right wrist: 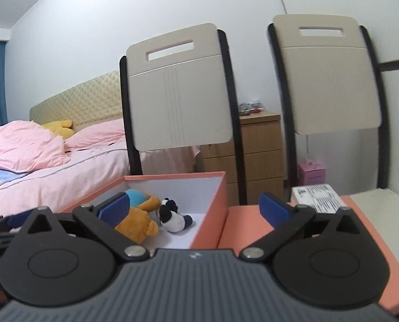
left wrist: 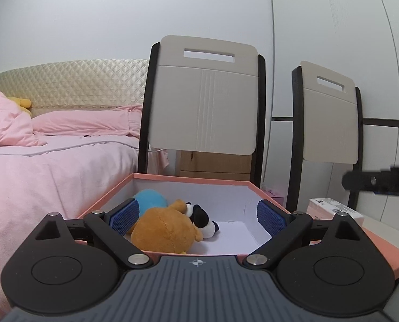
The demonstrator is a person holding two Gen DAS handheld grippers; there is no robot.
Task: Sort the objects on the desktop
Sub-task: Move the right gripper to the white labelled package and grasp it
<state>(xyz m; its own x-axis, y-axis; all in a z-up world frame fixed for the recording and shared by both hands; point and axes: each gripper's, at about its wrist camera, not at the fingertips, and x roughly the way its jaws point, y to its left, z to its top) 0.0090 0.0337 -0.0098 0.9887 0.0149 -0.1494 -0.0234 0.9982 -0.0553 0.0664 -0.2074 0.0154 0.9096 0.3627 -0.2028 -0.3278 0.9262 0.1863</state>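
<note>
Between the left claw's [left wrist: 197, 216] spread fingers sits the pink box [left wrist: 191, 179], white inside, holding 3 plush toys: a brown bear [left wrist: 161, 230] nearest the claw and close to its left pad, a blue toy [left wrist: 151, 198] behind the bear, and a panda [left wrist: 203, 221] just right of the bear. This claw is open and grips nothing; the box floor right of the panda is bare. The right claw [right wrist: 196, 209] is also open and empty, its left finger over the box, its right finger over the pink lid [right wrist: 250, 221] lying flat beside the box's right wall. A white labelled packet [right wrist: 317, 194] rests beyond the lid, just past the right finger. 2 chair backs [right wrist: 178, 86] stand beyond the box's far edge.
</note>
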